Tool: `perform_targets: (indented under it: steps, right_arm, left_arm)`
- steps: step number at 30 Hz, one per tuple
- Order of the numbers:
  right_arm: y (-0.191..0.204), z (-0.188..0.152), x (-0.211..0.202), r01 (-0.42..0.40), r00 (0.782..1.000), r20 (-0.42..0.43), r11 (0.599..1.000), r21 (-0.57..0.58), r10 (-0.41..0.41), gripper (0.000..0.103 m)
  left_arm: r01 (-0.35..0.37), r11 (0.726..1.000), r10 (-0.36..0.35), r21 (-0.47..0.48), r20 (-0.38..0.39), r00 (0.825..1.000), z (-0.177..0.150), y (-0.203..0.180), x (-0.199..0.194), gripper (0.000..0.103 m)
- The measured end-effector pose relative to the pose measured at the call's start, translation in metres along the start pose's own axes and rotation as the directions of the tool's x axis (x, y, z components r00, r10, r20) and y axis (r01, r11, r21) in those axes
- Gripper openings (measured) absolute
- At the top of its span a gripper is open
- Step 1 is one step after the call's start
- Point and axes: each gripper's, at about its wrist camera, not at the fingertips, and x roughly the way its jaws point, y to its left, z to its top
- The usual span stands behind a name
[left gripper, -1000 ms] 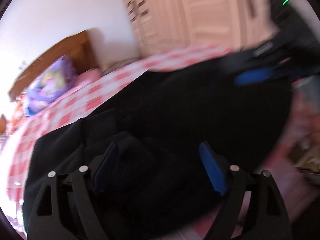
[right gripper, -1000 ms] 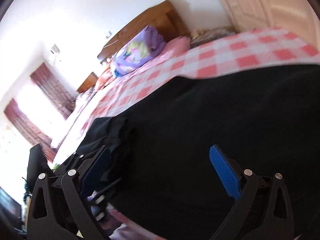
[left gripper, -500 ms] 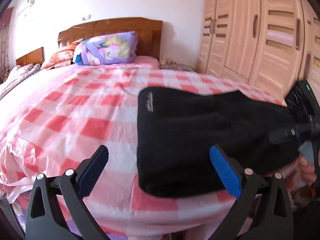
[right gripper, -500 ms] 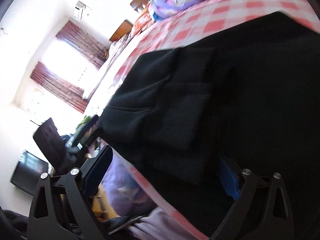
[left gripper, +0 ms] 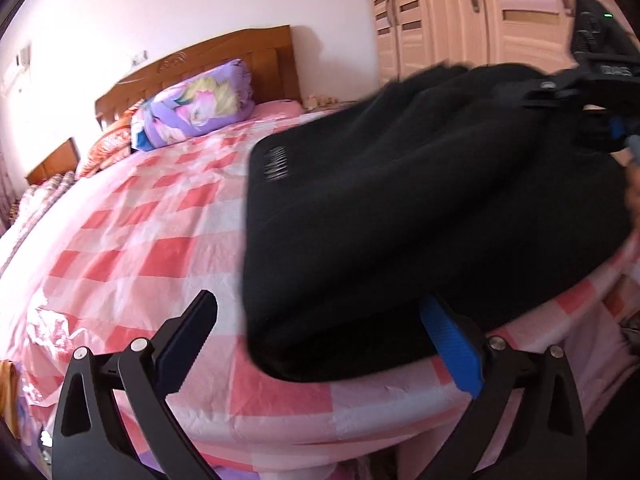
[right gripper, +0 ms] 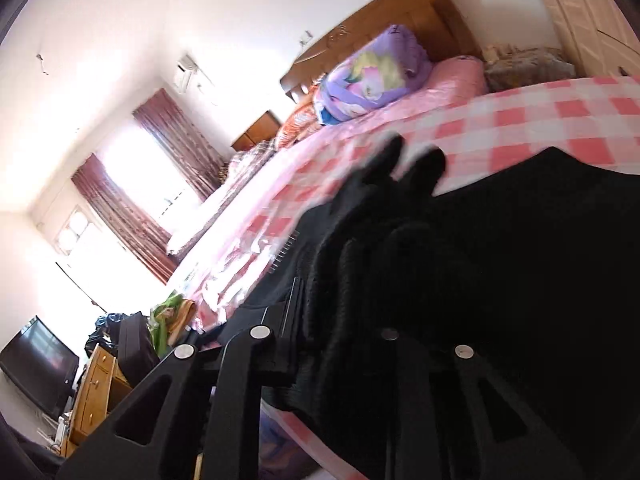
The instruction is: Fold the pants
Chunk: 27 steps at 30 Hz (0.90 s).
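The pants lie on the near part of the bed, already doubled into a thick black block, with one end lifted at the right side of the left wrist view. The cloth looks to us like a knitted or fleece kind: soft, thick, without any stiffness, and not slippery. We judge it rather heavy for a garment, so a lifted part will hang down and drag the layers under it. It is not fragile; a firm pinch does no harm.

The right gripper is closing on a bunched edge of the pants, and in its own view the cloth is squeezed between the jaws, so we count it as grasping. The left gripper stands wide and released; the near corner of the pants reaches between its fingers, but the pads do not press on it.

For a clean fold, we think the best hold is at an edge where all layers come together, near a corner, and with both grippers on the same edge. A hold on the top layer only would probably peel it away from the others.

Behind the pants the checked sheet is bare up to the pillow and the headboard. The wardrobe stands at the right.
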Motion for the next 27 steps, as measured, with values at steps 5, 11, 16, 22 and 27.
perform_targets:
  steps: [5,11,16,22,27]
  right_arm:
    - [-0.050,-0.032,-0.013,0.095,0.995,-0.016,0.987,0.133,-0.094,0.020]
    - [-0.068,-0.043,-0.019,0.076,0.997,-0.002,0.984,0.159,-0.076,0.019]
    - [-0.065,-0.039,-0.034,0.104,0.994,0.022,0.986,0.127,-0.107,0.019]
    - [-0.080,-0.050,-0.027,0.121,0.992,0.006,0.980,0.158,-0.123,0.017]
    - [-0.074,-0.054,-0.026,0.161,0.987,0.010,0.979,0.124,-0.163,0.018]
  left_arm:
    - [-0.052,0.999,0.052,0.007,-0.038,0.998,0.010,-0.005,0.013,0.101]
    - [-0.080,0.996,0.082,0.025,-0.068,0.994,0.015,-0.012,0.022,0.102]
    - [-0.114,0.990,0.119,0.087,-0.062,0.991,0.016,-0.021,0.018,0.102]
    - [-0.090,0.994,0.095,0.059,-0.084,0.992,0.016,-0.016,0.020,0.102]
    - [-0.091,0.982,0.102,0.163,-0.058,0.993,0.024,-0.025,-0.007,0.101]
